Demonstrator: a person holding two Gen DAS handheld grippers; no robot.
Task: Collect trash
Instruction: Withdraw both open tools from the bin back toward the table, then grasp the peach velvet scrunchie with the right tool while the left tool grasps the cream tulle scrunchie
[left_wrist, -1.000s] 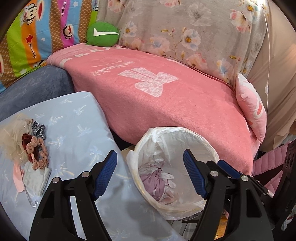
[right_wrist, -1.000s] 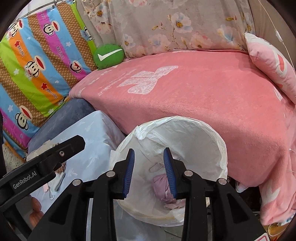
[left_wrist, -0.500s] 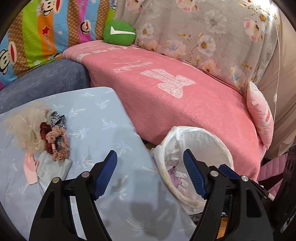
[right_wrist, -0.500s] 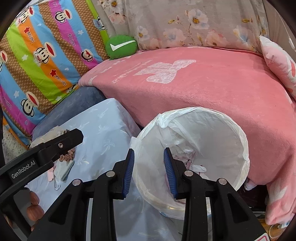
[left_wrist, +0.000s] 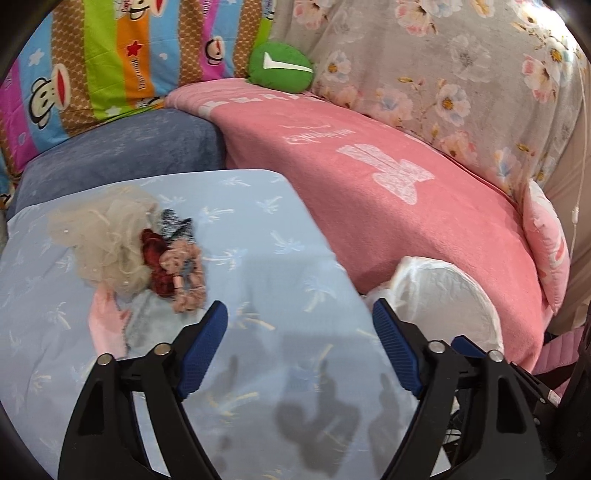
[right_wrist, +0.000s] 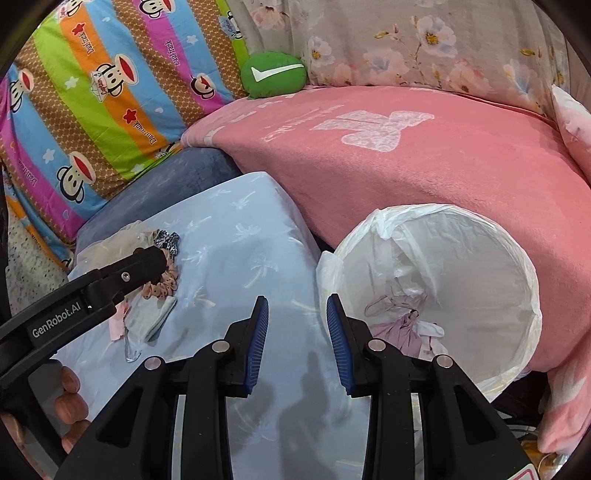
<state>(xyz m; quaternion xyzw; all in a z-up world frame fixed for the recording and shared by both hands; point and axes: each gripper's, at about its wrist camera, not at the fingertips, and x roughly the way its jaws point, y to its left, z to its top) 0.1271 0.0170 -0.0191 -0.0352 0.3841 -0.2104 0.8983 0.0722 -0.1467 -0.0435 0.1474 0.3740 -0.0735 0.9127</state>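
Left gripper (left_wrist: 299, 345) just widened, empty above blue cloth (left_wrist: 258, 236); right gripper (right_wrist: 297, 332) half-open, empty.

Both views ride on the wrists and look forward and steeply down along black fingers with blue pads. The left wrist view sits close over the pale blue desk (left_wrist: 280, 229), facing the pile of hair ties (left_wrist: 173, 266), with the white-lined bin (left_wrist: 439, 295) cut off at its right. The right wrist view hangs further right, looking into that bin (right_wrist: 436, 236) (its mouth fully seen here). Both share the desk, the pile, the bin, the pink blanket (left_wrist: 388, 192) and the green cushion (right_wrist: 275, 74).
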